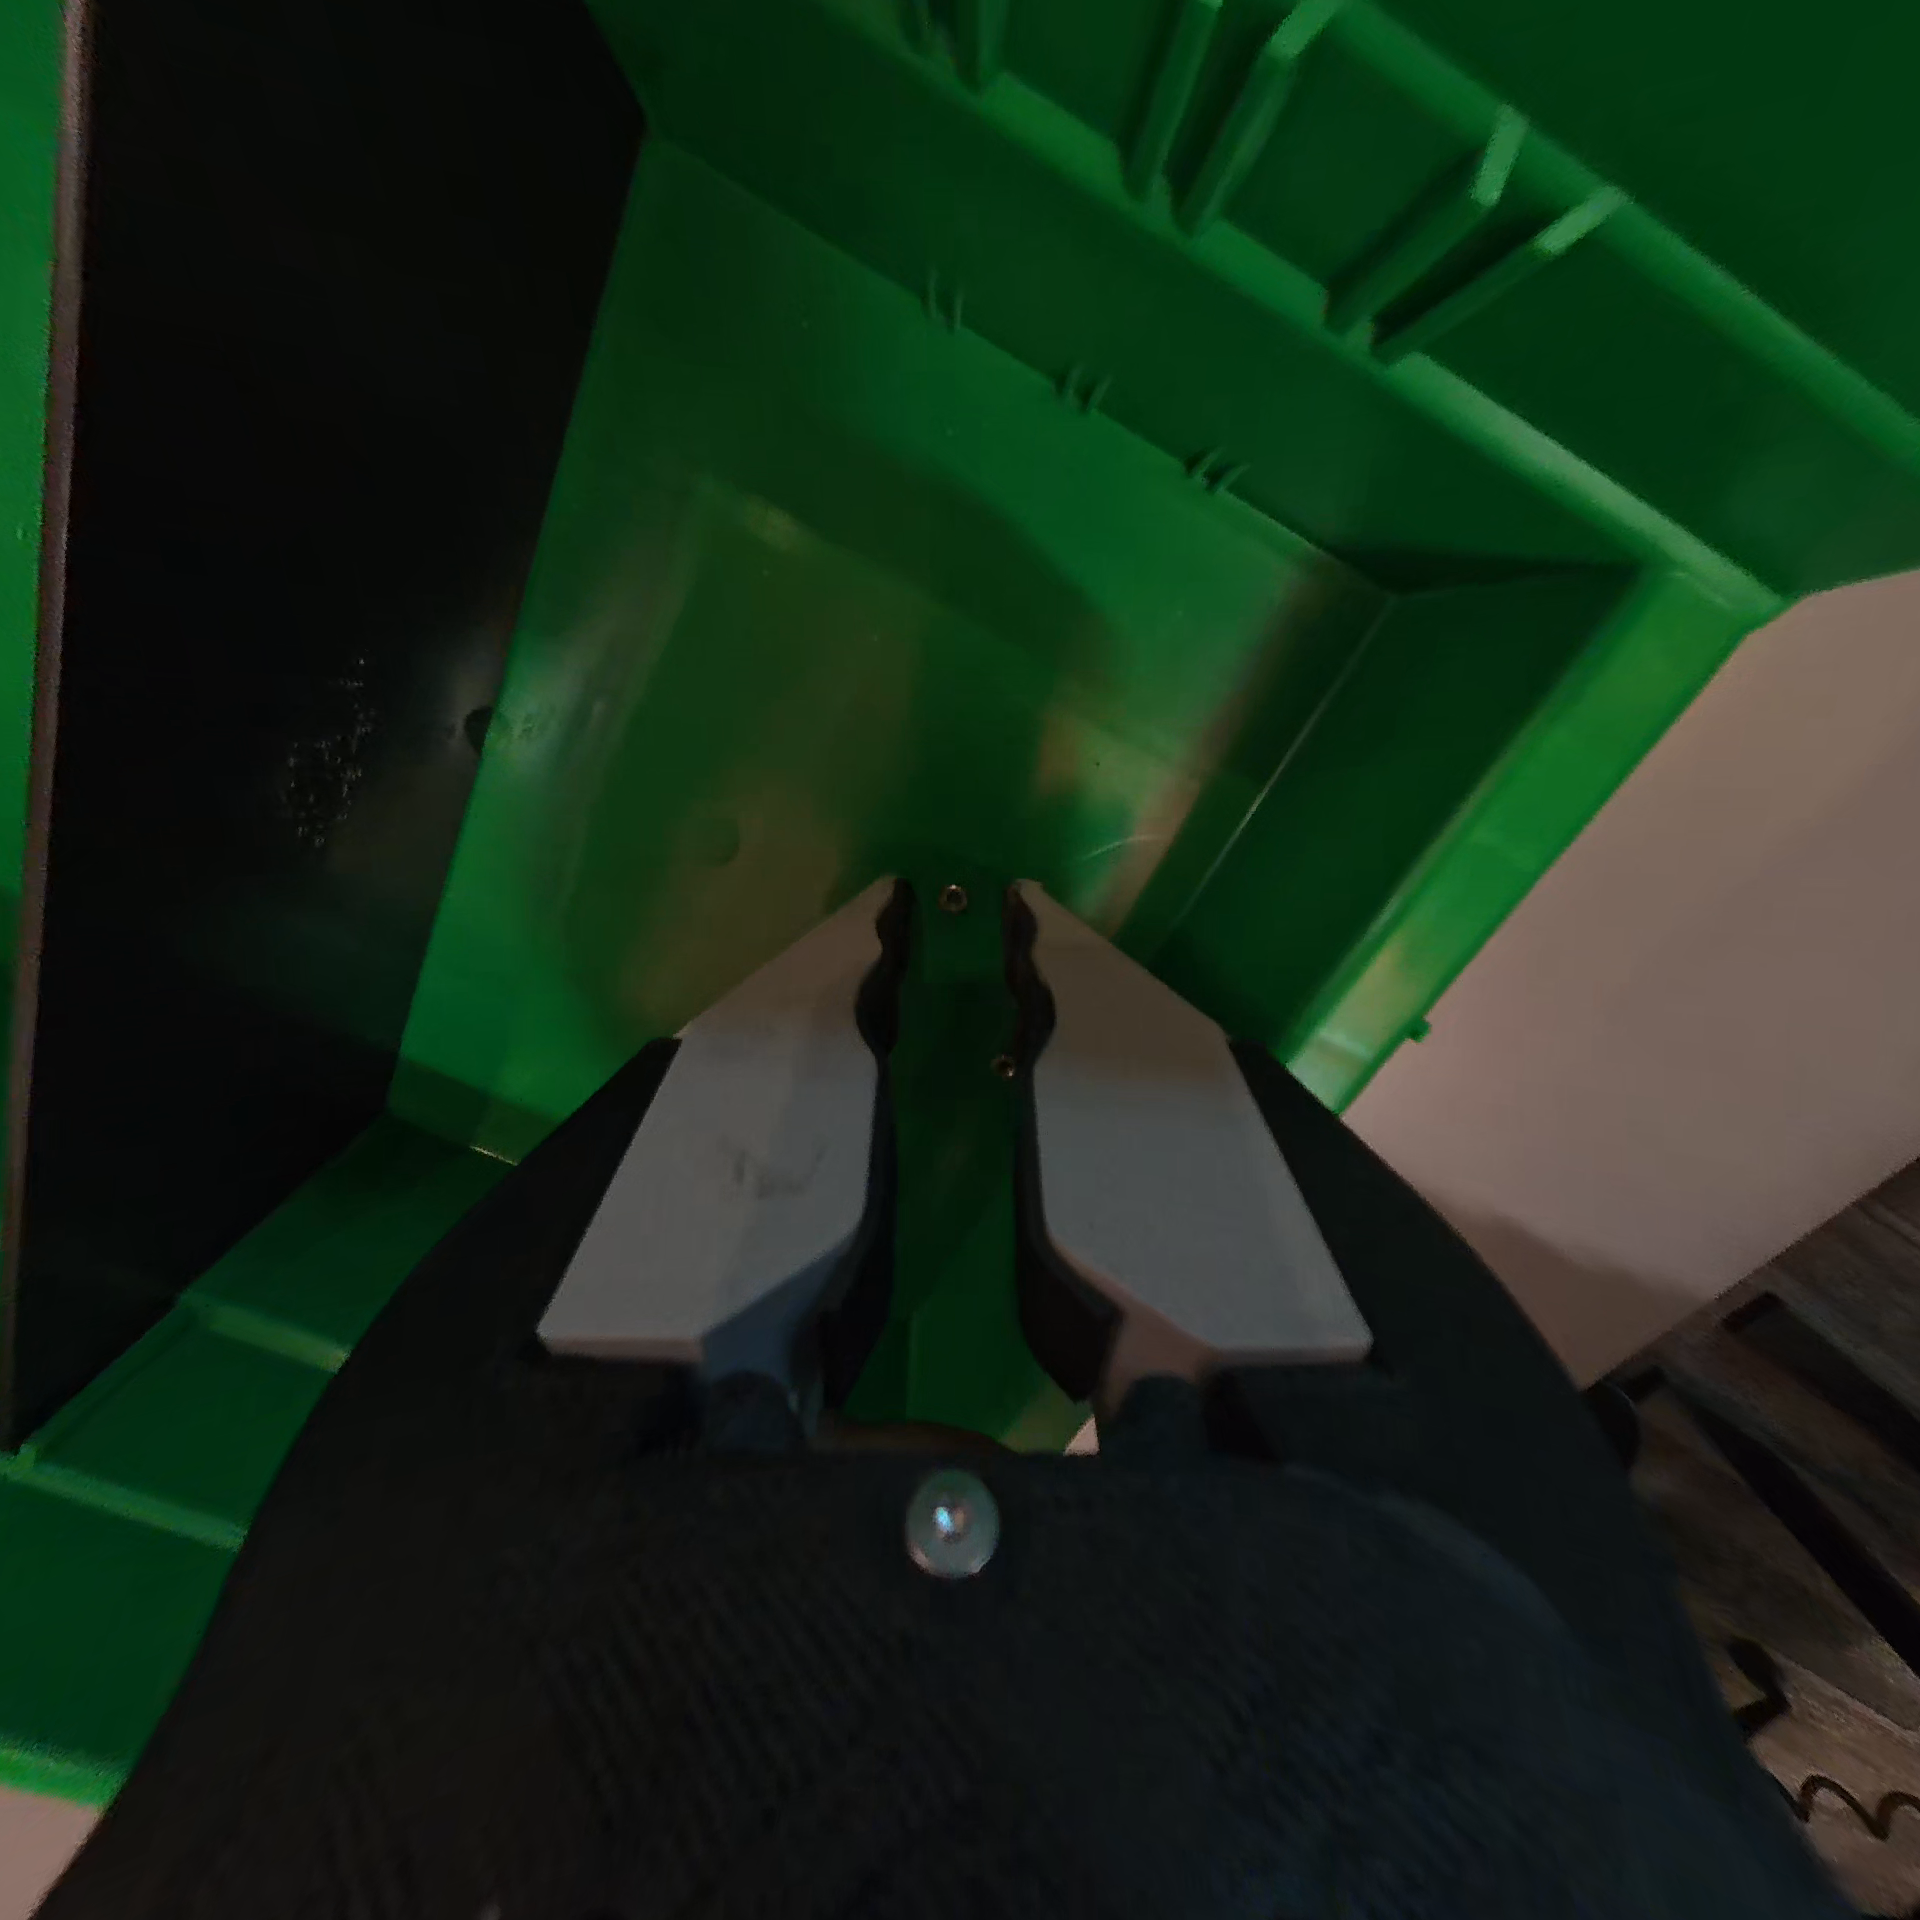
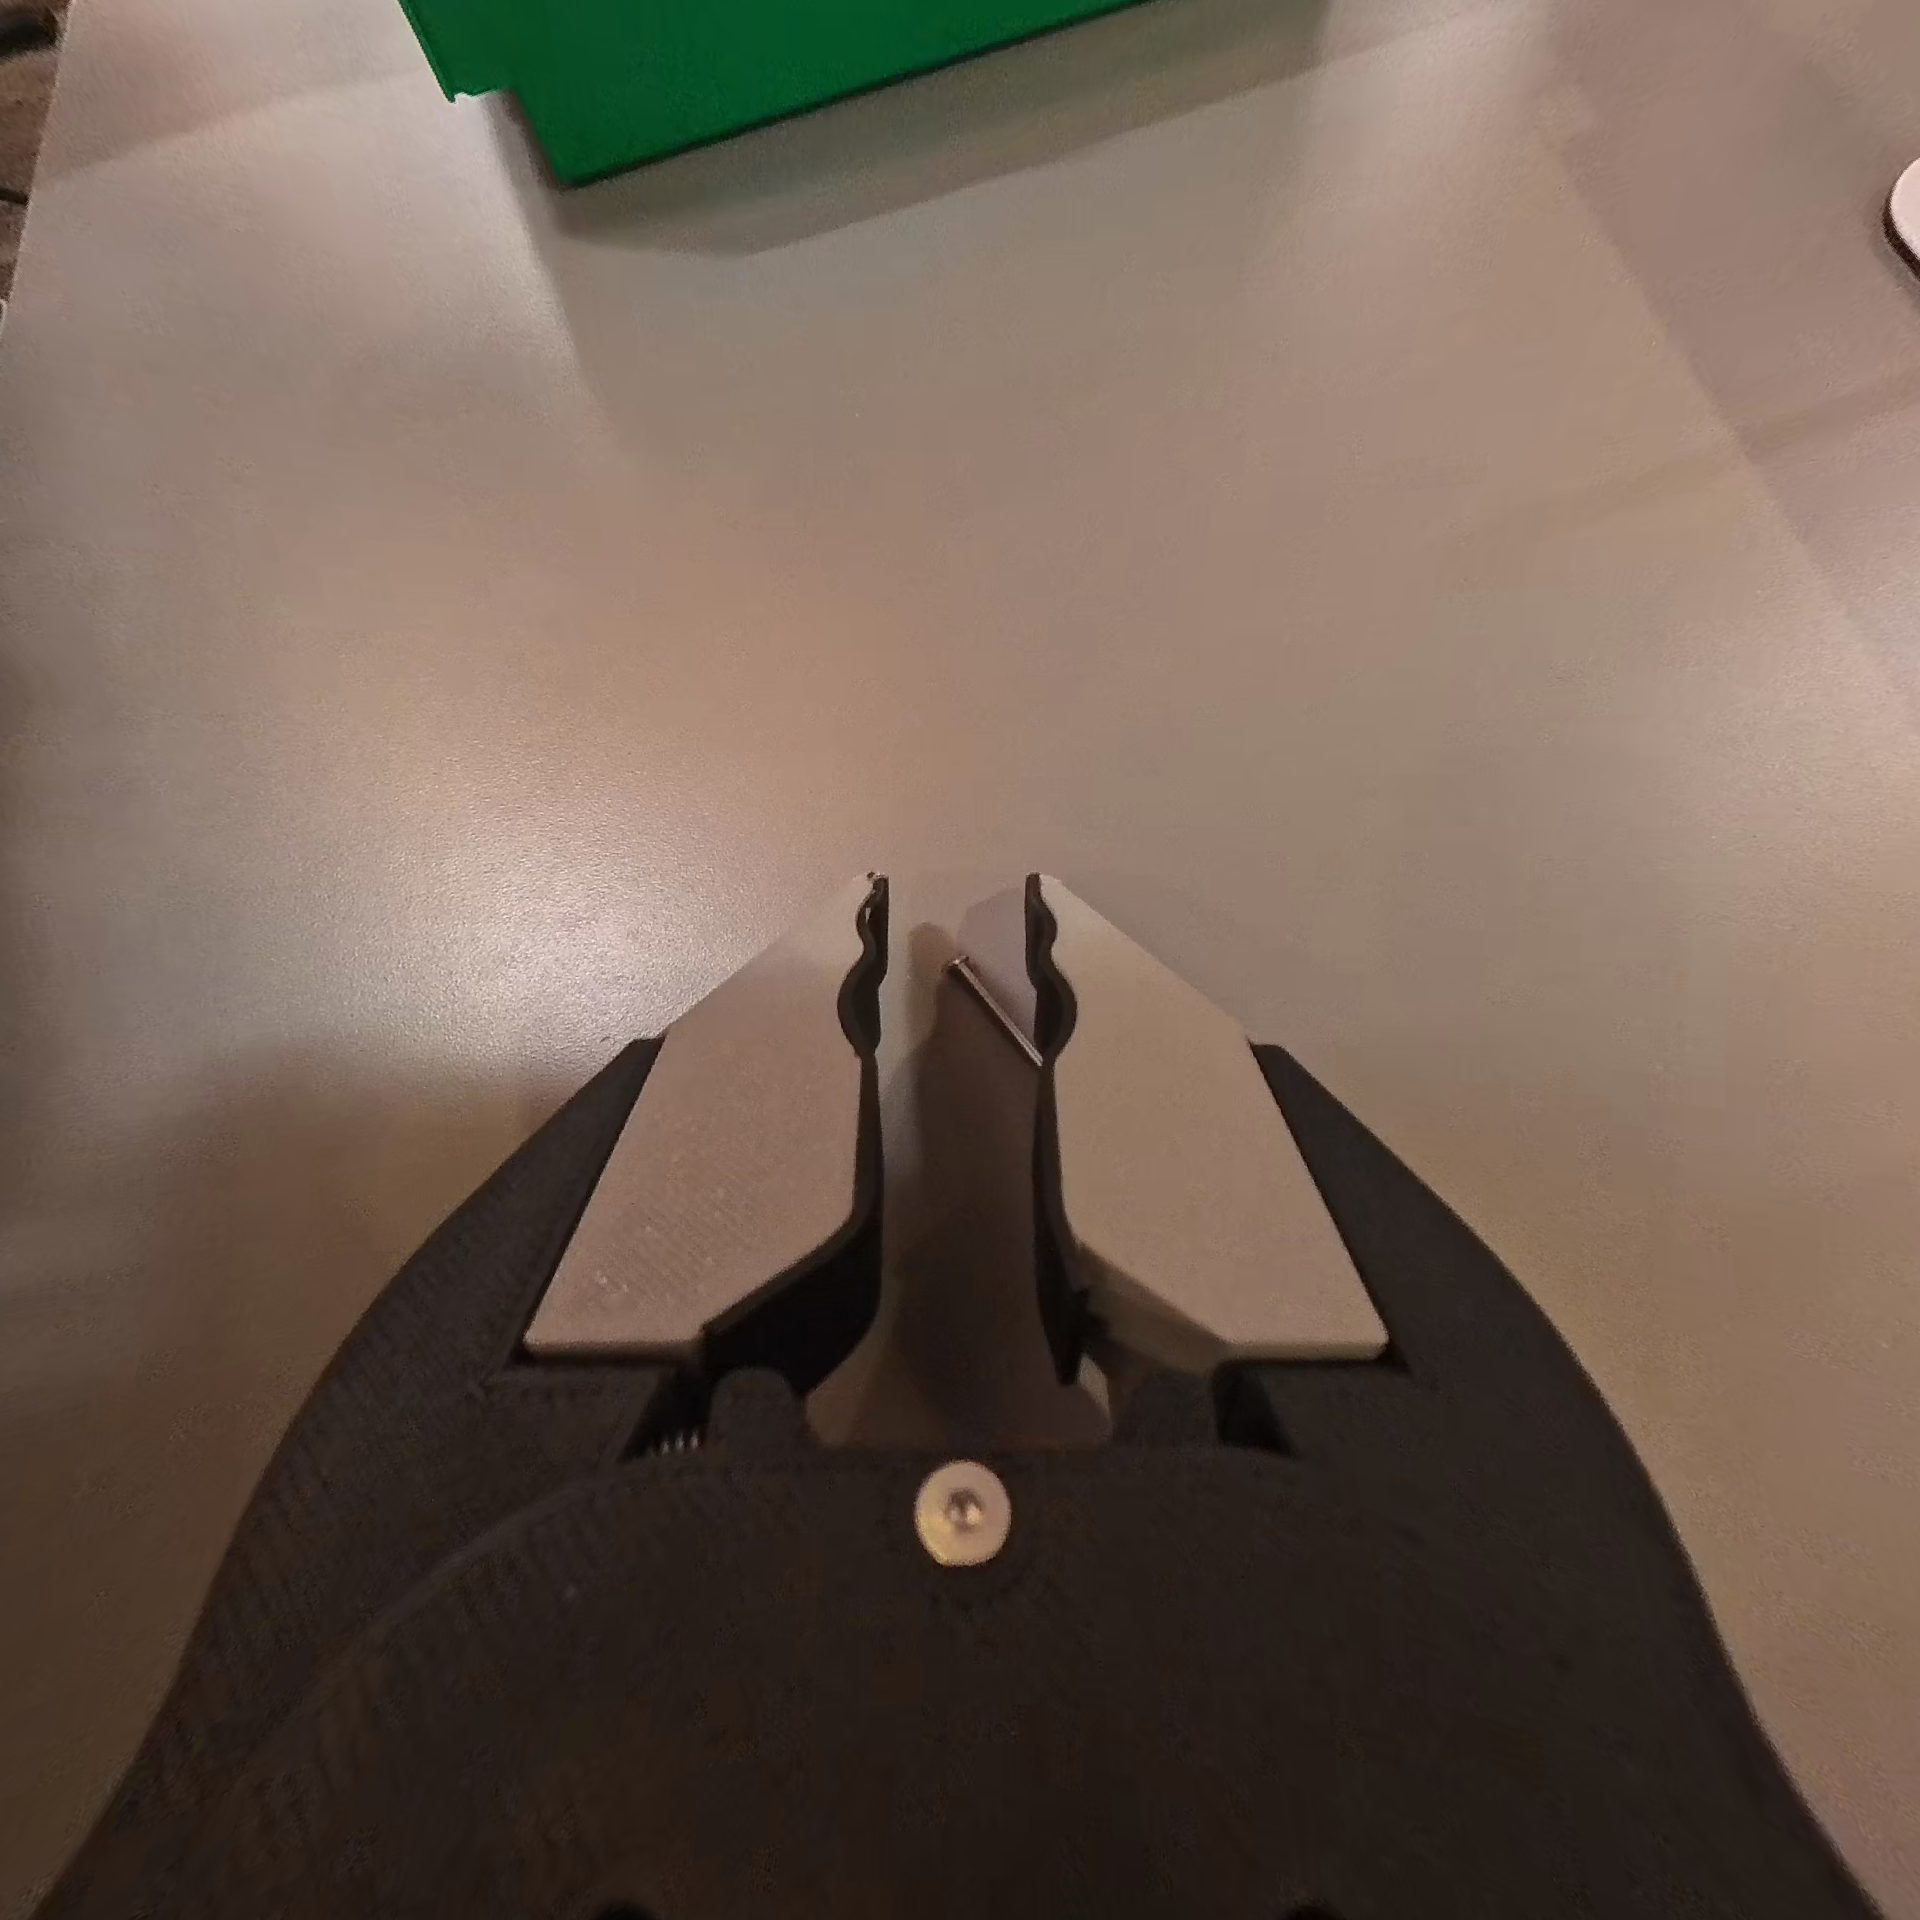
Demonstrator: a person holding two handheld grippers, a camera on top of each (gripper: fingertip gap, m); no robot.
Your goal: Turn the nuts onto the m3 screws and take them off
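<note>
In the left wrist view my left gripper [image 1: 961,889] reaches down into a green plastic bin [image 1: 1039,436]. It is open with a narrow gap. A small brass-coloured nut [image 1: 952,896] lies on the bin floor right between the fingertips. A second nut [image 1: 1004,1064] lies farther back, against the right finger. In the right wrist view my right gripper [image 2: 956,883] is open just above the pale table [image 2: 935,520]. A thin metal screw [image 2: 992,1006] lies slantwise in the gap; its rear end is hidden by the right finger [image 2: 1132,1143].
The green bin's corner [image 2: 727,83] stands at the far edge of the table in the right wrist view. A white round thing [image 2: 1903,218] shows at the right edge. Beside the bin's left wall is a dark area [image 1: 260,623]. The table edge and wood-grain floor [image 1: 1787,1475] are at lower right. Left tips to right tips: about 35 cm. The white round thing [image 2: 1903,218] lies some 30 cm from my right tips, 35 cm from my left tips.
</note>
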